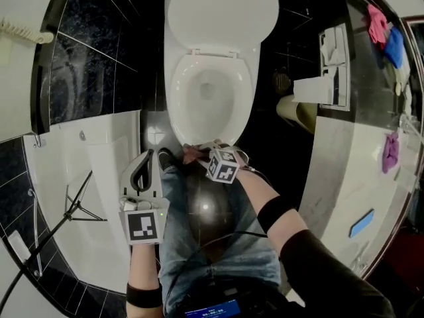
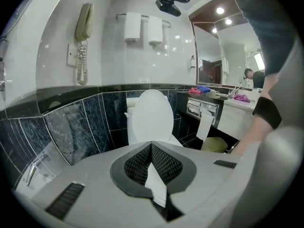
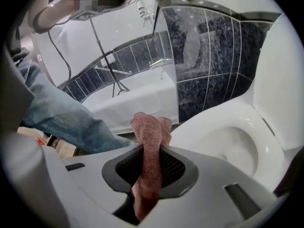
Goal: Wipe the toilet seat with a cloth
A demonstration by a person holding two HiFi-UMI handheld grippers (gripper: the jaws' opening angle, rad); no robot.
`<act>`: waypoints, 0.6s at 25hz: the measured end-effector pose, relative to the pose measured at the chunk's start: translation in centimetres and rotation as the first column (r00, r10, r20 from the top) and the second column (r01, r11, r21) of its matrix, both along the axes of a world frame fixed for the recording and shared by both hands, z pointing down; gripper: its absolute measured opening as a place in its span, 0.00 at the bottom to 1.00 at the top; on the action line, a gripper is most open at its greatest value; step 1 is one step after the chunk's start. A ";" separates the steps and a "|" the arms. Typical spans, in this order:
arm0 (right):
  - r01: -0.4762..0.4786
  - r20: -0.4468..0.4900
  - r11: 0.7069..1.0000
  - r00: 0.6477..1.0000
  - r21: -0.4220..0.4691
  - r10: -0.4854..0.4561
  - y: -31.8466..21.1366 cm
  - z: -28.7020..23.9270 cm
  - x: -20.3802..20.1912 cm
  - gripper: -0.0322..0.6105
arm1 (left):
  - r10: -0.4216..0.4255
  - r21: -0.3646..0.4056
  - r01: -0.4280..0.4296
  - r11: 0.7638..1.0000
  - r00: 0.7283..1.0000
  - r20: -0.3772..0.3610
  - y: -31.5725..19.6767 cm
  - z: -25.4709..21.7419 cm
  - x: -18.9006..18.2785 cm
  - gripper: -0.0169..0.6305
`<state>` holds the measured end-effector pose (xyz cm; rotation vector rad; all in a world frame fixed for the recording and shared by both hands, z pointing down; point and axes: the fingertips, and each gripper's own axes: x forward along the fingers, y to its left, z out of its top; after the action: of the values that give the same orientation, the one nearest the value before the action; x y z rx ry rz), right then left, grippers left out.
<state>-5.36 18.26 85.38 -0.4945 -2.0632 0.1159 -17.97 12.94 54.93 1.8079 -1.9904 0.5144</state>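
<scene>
The right gripper is clamped on a pinkish-red cloth. The cloth runs up between its mesh pads and bunches out past the tips. It hangs at the front edge of the toilet seat, just beside the rim. Whether it touches the seat I cannot tell. The seat is down on the white bowl and the lid stands up against the cistern.

The left gripper is held off to the left of the toilet, near the corner of the white bathtub. Its jaws are together. A white sliver shows low between the pads, and I cannot tell what it is.
</scene>
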 end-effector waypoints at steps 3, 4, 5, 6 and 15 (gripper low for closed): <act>-0.095 0.054 0.995 0.994 -0.015 0.096 -1.0 -6.4 -1.5 0.21 | 0.028 0.007 -0.028 1.000 1.000 -0.005 0.3 -3.1 -0.4 0.03; -0.138 0.071 0.990 0.988 -0.019 0.139 -1.6 -8.8 -1.9 0.21 | 0.041 0.014 -0.041 0.999 0.999 -0.005 0.3 -4.4 -0.6 0.03; -0.184 0.086 0.983 0.979 -0.024 0.186 -2.1 -11.1 -2.1 0.21 | 0.055 0.019 -0.055 0.998 0.998 -0.005 0.3 -5.7 -0.9 0.03; -0.233 0.097 0.972 0.967 -0.030 0.235 -2.6 -13.4 -2.4 0.21 | 0.069 0.020 -0.069 0.997 0.998 -0.005 0.4 -7.0 -1.2 0.03; -0.711 0.260 0.696 0.656 -0.104 0.709 -10.4 -35.5 -3.2 0.21 | 0.217 0.126 -0.218 0.968 0.976 0.021 -0.3 -19.3 -4.6 0.03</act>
<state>-8.61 7.88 49.91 0.3729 -2.4362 0.5330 -22.56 12.68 35.64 2.1210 -1.8778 0.4668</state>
